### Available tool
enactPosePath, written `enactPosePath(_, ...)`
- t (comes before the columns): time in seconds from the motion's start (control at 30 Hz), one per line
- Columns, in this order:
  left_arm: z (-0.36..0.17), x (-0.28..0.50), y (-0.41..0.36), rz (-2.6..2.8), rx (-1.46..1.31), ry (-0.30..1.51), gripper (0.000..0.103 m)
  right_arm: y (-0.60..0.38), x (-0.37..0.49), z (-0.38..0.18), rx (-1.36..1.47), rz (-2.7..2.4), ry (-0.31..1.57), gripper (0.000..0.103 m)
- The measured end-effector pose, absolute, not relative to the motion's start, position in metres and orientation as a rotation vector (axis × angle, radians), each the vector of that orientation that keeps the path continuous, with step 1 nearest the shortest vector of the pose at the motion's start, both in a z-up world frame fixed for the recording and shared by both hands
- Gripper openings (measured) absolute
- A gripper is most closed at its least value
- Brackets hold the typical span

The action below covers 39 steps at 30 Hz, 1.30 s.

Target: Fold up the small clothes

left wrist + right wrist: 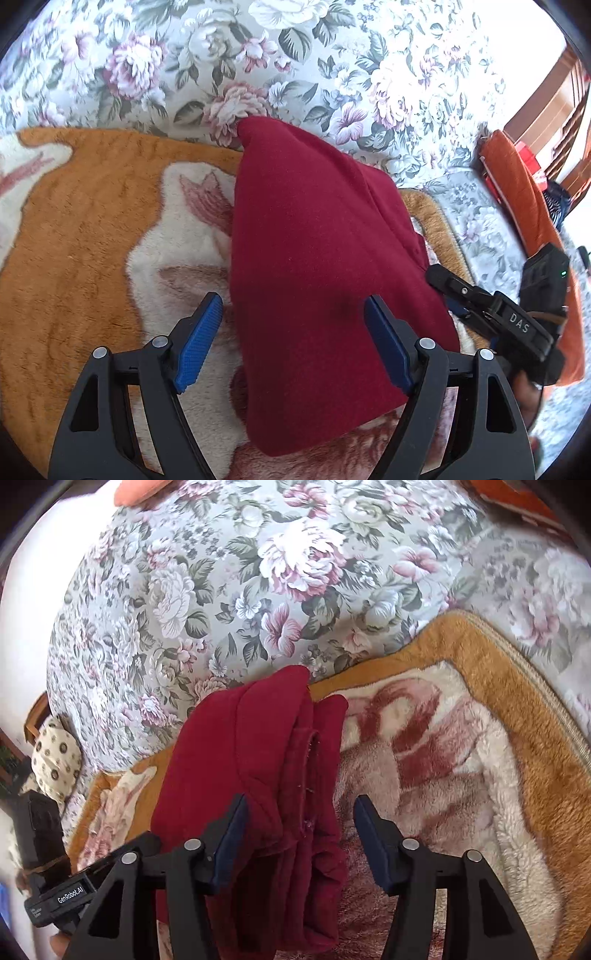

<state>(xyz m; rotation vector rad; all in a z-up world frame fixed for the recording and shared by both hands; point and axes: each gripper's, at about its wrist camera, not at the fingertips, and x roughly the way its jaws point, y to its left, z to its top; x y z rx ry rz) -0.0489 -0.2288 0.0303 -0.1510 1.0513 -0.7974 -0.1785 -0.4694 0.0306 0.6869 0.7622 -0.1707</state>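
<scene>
A dark red garment [314,266] lies folded into a narrow stack on an orange and cream plush blanket [81,236]. My left gripper [291,332] is open, its blue pads astride the garment's near left edge, just above it. My right gripper [299,827] is open over the garment [258,775] at its right side, where folded layers and a seam show. The right gripper also shows in the left wrist view [491,314] at the garment's right edge. The left gripper's body shows in the right wrist view [55,897] at the lower left.
A floral bedspread [295,55] bulges behind the blanket. An orange cushion [524,192] and wooden furniture [554,110] stand at the right. A spotted cream pillow [55,760] lies at the far left of the right wrist view.
</scene>
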Motion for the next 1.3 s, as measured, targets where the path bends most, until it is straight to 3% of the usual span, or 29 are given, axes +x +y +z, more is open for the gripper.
enactPosePath(0.1, 0.019, -0.042, -0.232, -0.804, -0.181, 1.095, 0.08, -0.475, -0.17, 0.019, 0.737, -0.136, 0.746, 0.062)
enactPosePath(0.23, 0.007, -0.033, -0.237, -0.822, -0.228, 1.148, 0.091, -0.483, -0.159, 0.0, 0.816, -0.09, 0.755, 0.071)
enactPosePath(0.37, 0.004, -0.03, -0.246, -0.841, -0.218, 1.144, 0.102, -0.485, -0.151, -0.005, 0.829, -0.078, 0.743, 0.073)
enactPosePath(0.5, 0.002, -0.028, -0.255, -0.864, -0.208, 1.11, 0.102, -0.478, -0.148, -0.004, 0.779, -0.066, 0.732, 0.074)
enactPosePath(0.53, 0.003, -0.029, -0.254, -0.876, -0.204, 1.101, 0.095, -0.476, -0.148, -0.003, 0.771, -0.054, 0.728, 0.064)
enactPosePath(0.73, 0.018, -0.041, -0.242, -0.867, -0.162, 1.065, 0.068, -0.448, -0.151, 0.022, 0.616, -0.111, 0.702, 0.049)
enactPosePath(0.97, 0.052, -0.088, -0.187, -0.82, -0.057, 1.028, 0.067, -0.399, -0.178, 0.046, 0.621, 0.001, 0.727, 0.047)
enactPosePath(1.17, 0.031, -0.12, -0.149, -0.727, 0.046, 1.071, 0.067, -0.369, -0.195, 0.029, 0.661, 0.007, 0.855, 0.05)
enactPosePath(1.3, 0.038, -0.134, -0.14, -0.679, 0.069, 1.008, 0.067, -0.378, -0.224, 0.055, 0.693, -0.065, 0.759, 0.05)
